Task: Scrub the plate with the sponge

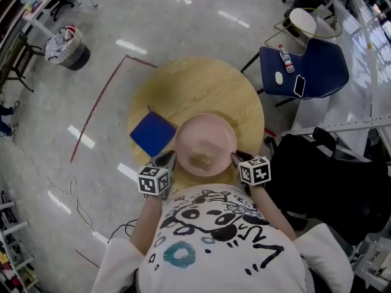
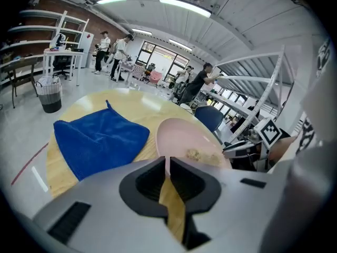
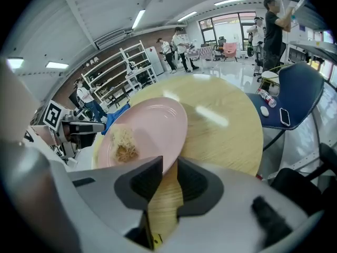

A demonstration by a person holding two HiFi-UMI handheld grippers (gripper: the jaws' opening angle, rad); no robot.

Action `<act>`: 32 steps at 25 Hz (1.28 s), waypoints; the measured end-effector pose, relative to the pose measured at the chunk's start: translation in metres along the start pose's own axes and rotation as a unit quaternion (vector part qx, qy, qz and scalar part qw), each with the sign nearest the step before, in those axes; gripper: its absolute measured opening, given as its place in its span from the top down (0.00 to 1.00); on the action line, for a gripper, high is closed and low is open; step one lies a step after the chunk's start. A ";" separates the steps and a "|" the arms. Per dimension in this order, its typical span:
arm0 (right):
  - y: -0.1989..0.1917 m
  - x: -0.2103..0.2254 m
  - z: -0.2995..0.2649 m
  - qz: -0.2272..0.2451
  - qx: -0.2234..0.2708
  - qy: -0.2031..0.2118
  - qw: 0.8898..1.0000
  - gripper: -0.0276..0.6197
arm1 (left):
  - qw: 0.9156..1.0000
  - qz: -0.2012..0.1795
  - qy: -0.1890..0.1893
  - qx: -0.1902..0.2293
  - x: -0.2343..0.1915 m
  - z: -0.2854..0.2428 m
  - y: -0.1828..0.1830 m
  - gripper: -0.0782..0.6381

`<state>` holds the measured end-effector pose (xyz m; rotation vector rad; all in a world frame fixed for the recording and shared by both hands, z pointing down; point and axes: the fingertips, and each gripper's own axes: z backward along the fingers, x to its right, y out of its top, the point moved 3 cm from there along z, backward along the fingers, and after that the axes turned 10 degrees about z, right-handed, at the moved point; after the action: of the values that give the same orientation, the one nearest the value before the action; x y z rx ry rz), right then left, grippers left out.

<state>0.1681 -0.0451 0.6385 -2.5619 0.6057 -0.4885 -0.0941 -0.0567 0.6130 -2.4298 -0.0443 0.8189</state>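
Plate [image 1: 206,144], one, rim clamped in jaws of left gripper [image 1: 169,159] and right gripper [image 1: 236,158], one blue cloth [image 1: 153,133]

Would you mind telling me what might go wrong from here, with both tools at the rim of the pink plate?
1. The pink plate sits at the near edge of the round table, its rim between the jaws of the left tool and right tool; a slip could drop it.
2. Tilting it may spill the food residue.
3. No sponge is in view, only a blue cloth, so scrubbing may stall.
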 end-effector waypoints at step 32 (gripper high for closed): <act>0.060 -0.122 -0.052 0.386 -0.037 0.133 0.912 0.86 | 0.998 0.049 0.019 -0.021 -0.007 -0.012 -0.012 0.80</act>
<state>0.0237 -0.0515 0.6234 -2.0780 1.6563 -0.5235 -0.0909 -0.0540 0.6312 -2.5036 0.0734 0.8223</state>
